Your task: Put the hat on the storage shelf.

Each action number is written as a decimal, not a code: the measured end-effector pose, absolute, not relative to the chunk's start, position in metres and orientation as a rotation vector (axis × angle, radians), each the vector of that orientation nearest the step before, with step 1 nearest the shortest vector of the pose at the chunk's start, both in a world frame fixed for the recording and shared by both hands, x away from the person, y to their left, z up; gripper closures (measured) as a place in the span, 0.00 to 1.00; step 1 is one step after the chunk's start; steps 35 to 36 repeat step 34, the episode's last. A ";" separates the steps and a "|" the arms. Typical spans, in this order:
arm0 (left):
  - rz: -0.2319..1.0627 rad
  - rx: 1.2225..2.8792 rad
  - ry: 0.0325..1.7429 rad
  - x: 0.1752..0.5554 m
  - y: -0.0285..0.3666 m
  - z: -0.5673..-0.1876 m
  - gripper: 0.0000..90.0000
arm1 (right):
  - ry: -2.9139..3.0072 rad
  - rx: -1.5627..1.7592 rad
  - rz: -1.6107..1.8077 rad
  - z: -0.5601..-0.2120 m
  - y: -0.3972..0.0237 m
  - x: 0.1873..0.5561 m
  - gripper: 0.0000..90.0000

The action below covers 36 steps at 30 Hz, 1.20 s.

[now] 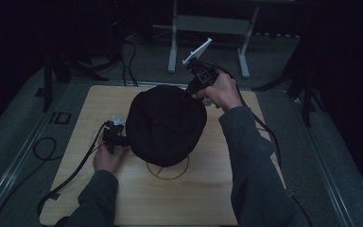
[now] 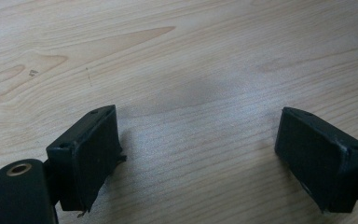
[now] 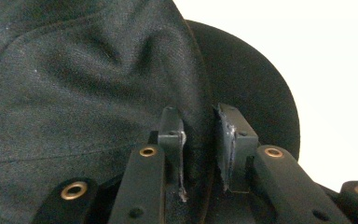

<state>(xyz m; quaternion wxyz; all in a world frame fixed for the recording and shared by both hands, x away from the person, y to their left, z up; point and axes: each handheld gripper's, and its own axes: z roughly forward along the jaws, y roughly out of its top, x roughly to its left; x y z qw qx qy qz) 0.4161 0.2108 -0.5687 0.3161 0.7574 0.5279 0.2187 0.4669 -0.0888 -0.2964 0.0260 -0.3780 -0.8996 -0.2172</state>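
A black cap [image 1: 165, 124] sits in the middle of the wooden table [image 1: 208, 189]. At its far right edge my right gripper [image 1: 189, 92] points down into the cloth. In the right gripper view the jaws of that gripper [image 3: 200, 135] stand close together with a fold of the cap [image 3: 74, 70] pinched between them, and creases run out from the pinch. The cap's brim [image 3: 261, 93] curves past on the right. My left gripper [image 1: 116, 137] lies low at the cap's left side. Its jaws [image 2: 196, 154] are wide apart over bare wood.
A thin circle [image 1: 168, 172] is drawn on the table, half covered by the near side of the cap. Black cables [image 1: 71, 175] trail off the left edge. A metal stand [image 1: 208, 28] is on the floor beyond the table.
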 end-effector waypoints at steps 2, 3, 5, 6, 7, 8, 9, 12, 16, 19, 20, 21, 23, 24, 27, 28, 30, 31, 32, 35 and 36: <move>0.575 1.995 1.390 0.416 0.211 -0.569 0.15 | -2.793 -1.176 -0.654 -0.298 -0.087 0.467 0.81; 0.575 1.995 1.390 0.416 0.211 -0.569 0.15 | -2.795 -1.176 -0.652 -0.299 -0.087 0.467 0.80; 0.575 1.994 1.391 0.416 0.211 -0.569 0.15 | -2.795 -1.187 -0.646 -0.301 -0.088 0.468 0.82; 0.575 1.994 1.391 0.416 0.211 -0.569 0.15 | -2.786 -1.198 -0.659 -0.301 -0.089 0.469 0.82; 0.575 1.994 1.391 0.416 0.211 -0.569 0.15 | -2.792 -1.204 -0.649 -0.302 -0.089 0.469 0.81; 0.573 1.995 1.391 0.416 0.211 -0.569 0.15 | -2.786 -1.208 -0.643 -0.304 -0.090 0.470 0.78; 0.573 1.995 1.391 0.416 0.211 -0.569 0.15 | -2.786 -1.208 -0.643 -0.304 -0.090 0.470 0.78; 0.573 1.996 1.389 0.416 0.211 -0.569 0.15 | -2.762 -1.201 -0.673 -0.306 -0.095 0.471 0.77; 0.573 1.995 1.390 0.416 0.211 -0.569 0.15 | -2.769 -1.200 -0.663 -0.307 -0.100 0.470 0.75; 0.573 1.995 1.389 0.416 0.211 -0.569 0.15 | -2.782 -1.196 -0.657 -0.309 -0.106 0.469 0.73; 0.573 1.996 1.389 0.416 0.211 -0.569 0.15 | -2.782 -1.196 -0.657 -0.309 -0.106 0.469 0.73; 0.573 1.996 1.389 0.416 0.211 -0.569 0.15 | -2.785 -1.195 -0.659 -0.311 -0.109 0.468 0.72; 0.573 1.996 1.389 0.416 0.211 -0.569 0.15 | -2.790 -1.195 -0.657 -0.313 -0.111 0.468 0.71; 0.573 1.995 1.389 0.416 0.211 -0.569 0.15 | -2.790 -1.195 -0.657 -0.313 -0.111 0.468 0.71; 0.572 1.996 1.390 0.416 0.211 -0.569 0.15 | -2.792 -1.193 -0.652 -0.315 -0.113 0.468 0.71; 0.573 1.996 1.390 0.416 0.211 -0.569 0.15 | -2.795 -1.179 -0.640 -0.317 -0.112 0.467 0.71; 0.573 1.996 1.389 0.416 0.211 -0.569 0.15 | -2.812 -1.167 -0.622 -0.318 -0.111 0.465 0.71; 0.572 1.996 1.389 0.416 0.211 -0.569 0.15 | -2.816 -1.166 -0.616 -0.318 -0.110 0.465 0.70; 0.573 1.996 1.389 0.416 0.211 -0.569 0.15 | -2.820 -1.159 -0.611 -0.319 -0.110 0.464 0.71; 0.572 1.996 1.389 0.416 0.211 -0.569 0.15 | -2.811 -1.151 -0.610 -0.321 -0.112 0.464 0.72; 0.572 1.996 1.389 0.416 0.211 -0.569 0.15 | -2.811 -1.151 -0.610 -0.321 -0.112 0.464 0.72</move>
